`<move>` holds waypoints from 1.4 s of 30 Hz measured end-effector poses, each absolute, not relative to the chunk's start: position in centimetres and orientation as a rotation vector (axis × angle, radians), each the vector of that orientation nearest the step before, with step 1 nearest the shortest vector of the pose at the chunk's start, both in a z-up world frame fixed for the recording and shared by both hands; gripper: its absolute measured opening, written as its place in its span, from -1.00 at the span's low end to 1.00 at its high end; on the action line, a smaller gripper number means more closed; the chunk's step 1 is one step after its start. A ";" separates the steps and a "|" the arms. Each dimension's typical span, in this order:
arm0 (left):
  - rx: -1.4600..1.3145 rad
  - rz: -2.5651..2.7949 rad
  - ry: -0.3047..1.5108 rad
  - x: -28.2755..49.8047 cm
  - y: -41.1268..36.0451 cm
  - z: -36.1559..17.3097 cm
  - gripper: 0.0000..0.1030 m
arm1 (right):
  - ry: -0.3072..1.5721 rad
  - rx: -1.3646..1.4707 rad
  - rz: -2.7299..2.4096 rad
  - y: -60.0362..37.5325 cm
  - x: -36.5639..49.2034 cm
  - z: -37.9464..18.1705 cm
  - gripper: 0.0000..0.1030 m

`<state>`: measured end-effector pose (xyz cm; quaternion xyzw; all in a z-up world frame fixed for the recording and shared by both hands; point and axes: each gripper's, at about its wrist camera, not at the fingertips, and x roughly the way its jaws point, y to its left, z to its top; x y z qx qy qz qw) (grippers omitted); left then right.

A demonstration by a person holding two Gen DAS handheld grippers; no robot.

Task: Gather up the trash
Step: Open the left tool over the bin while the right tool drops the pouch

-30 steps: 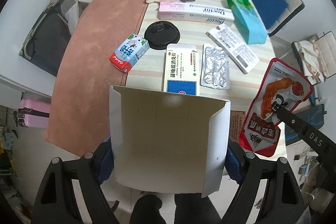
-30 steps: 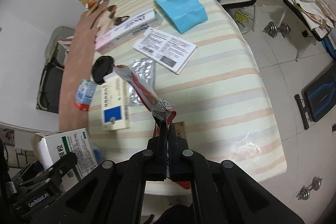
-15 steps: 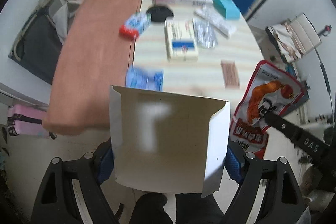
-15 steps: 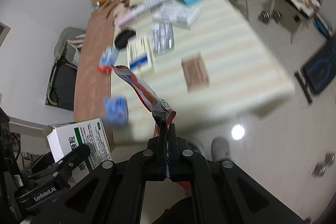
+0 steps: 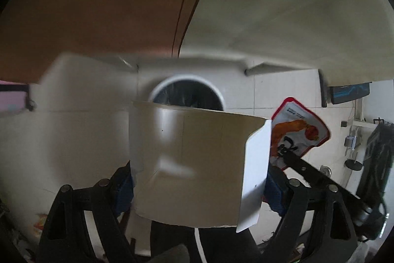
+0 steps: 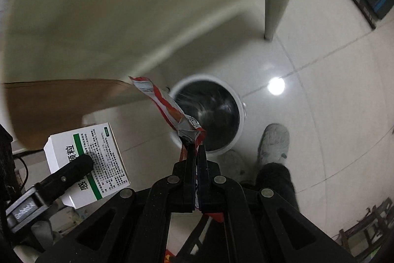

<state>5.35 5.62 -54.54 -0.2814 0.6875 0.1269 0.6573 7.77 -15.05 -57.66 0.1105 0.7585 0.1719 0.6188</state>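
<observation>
My left gripper (image 5: 199,179) is shut on a white medicine box (image 5: 194,164), seen with green print in the right wrist view (image 6: 93,154). My right gripper (image 6: 196,152) is shut on a red snack wrapper (image 6: 170,110), also visible in the left wrist view (image 5: 298,132). Both are held low, below the table edge, just in front of a white trash bin (image 6: 240,112) with a dark liner on the floor; it shows behind the box in the left wrist view (image 5: 216,90).
The table's underside (image 6: 123,4) hangs over the bin, with a table leg (image 6: 273,14) at the right. The brown cloth (image 5: 98,4) hangs at the left. The person's slipper (image 6: 273,142) stands beside the bin on the tiled floor.
Both grippers dropped from above the tabletop to below its edge, carrying the box and the wrapper. The trash bin has come into view close ahead.
</observation>
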 end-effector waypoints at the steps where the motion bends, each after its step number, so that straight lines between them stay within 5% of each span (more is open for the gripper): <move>1: -0.647 0.292 1.565 5.3 5.8 -56.4 0.72 | 1.760 0.259 0.397 -14.7 7.6 -59.8 -0.99; 7: -0.672 0.342 1.605 4.9 6.7 -68.9 0.93 | 1.852 0.236 0.426 -12.1 7.0 -74.1 -0.91; 8: -0.664 0.356 1.609 4.7 6.6 -69.6 0.93 | 1.858 0.207 0.430 -11.7 6.9 -75.4 -0.75; 10: -0.630 0.403 1.622 4.3 6.5 -71.2 0.93 | 1.840 0.119 0.427 -11.3 6.6 -77.1 -0.08; 12: -0.561 0.450 1.637 4.1 6.0 -71.9 0.93 | 1.813 0.019 0.423 -10.2 6.6 -77.4 0.76; 14: -0.508 0.489 1.650 3.4 5.5 -71.9 0.93 | 1.782 -0.096 0.408 -9.8 6.2 -77.6 0.93; 28: -0.443 0.518 1.627 0.7 5.3 -65.1 0.93 | 1.685 -0.305 0.337 -9.6 5.1 -70.7 0.94; 42: -0.446 0.485 1.554 -2.2 3.9 -49.5 0.93 | 1.629 -0.294 0.366 -11.2 3.1 -52.3 0.94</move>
